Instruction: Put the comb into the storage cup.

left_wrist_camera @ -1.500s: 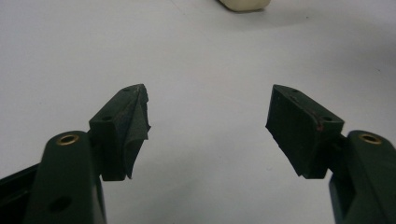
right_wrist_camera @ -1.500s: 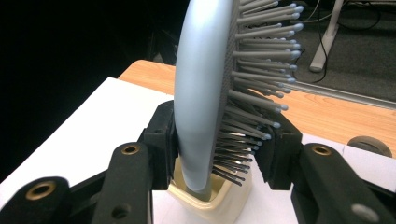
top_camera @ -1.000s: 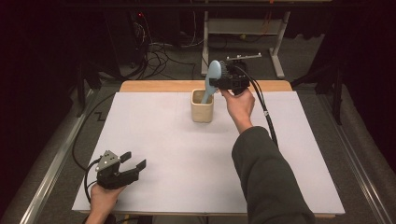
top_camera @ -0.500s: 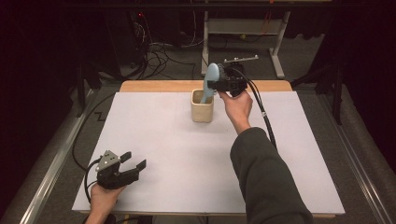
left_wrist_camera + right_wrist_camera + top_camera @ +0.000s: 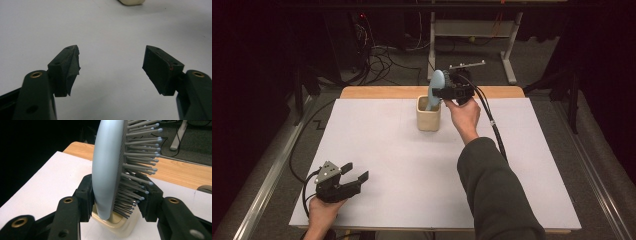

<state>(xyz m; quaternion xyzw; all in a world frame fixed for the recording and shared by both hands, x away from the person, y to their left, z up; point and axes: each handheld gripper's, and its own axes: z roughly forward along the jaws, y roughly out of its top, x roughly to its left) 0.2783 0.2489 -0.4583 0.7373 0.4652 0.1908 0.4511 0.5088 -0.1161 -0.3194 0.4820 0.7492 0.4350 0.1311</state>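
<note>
The pale blue plastic hairbrush [image 5: 435, 89] stands handle-down in the cream ceramic cup [image 5: 428, 119] near the counter's [image 5: 412, 170] far edge. The right gripper [image 5: 443, 93] has its jaws clamped on the brush head. The left gripper [image 5: 356, 172] rests near the front-left corner, jaws apart and empty.

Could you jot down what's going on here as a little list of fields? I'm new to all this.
Setting: white table with a wooden far edge
Person: holds a gripper in each hand
Right gripper: jaws on either side of a pale blue hairbrush, one against its smooth back, one against the bristles
Hairbrush: upright, handle down in the cup
Cup: cream, square-sided, near the far middle of the table
Left gripper: open, holding nothing, at the near left corner
Left hand: rests at the table's edge
</note>
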